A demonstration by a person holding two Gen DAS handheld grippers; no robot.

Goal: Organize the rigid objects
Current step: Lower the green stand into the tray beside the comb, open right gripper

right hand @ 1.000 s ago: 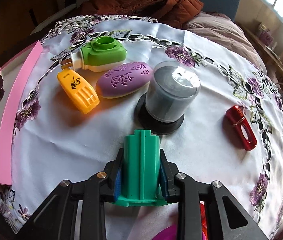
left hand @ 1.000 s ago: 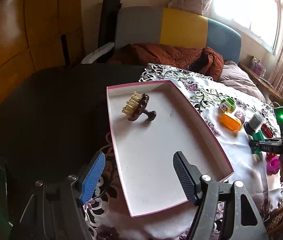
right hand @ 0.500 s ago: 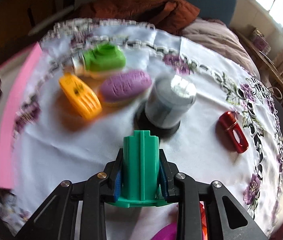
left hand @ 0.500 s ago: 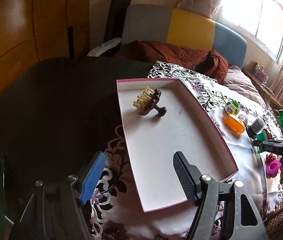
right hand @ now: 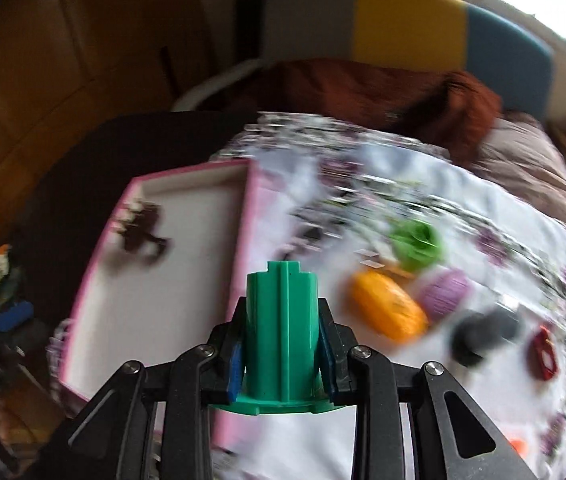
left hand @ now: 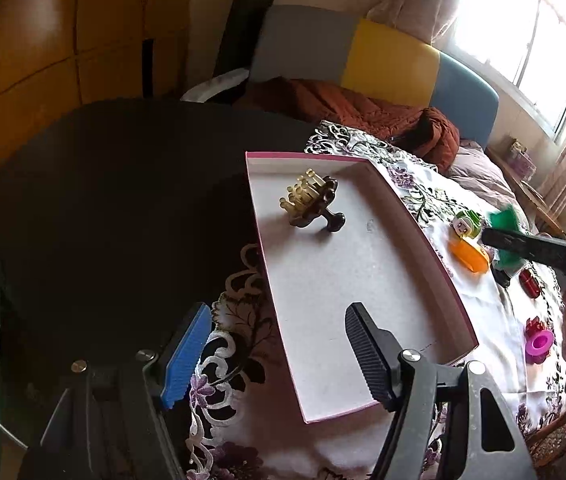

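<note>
My right gripper is shut on a green plastic cylinder and holds it in the air beside the right wall of the pink-rimmed tray; it also shows in the left wrist view. A brown hair claw lies in the far end of the tray. My left gripper is open and empty over the tray's near left corner. An orange object, a green one, a purple one, a dark disc case and a red one lie on the cloth.
The table has a white floral cloth and a bare dark half on the left. A magenta ring-shaped object lies near the right edge. A sofa with a rust-coloured blanket stands behind. The right wrist view is motion-blurred.
My right gripper has lifted the green cylinder off the cloth and swung left toward the tray. My left gripper has stayed open, and its view of the tray has shifted slightly.
</note>
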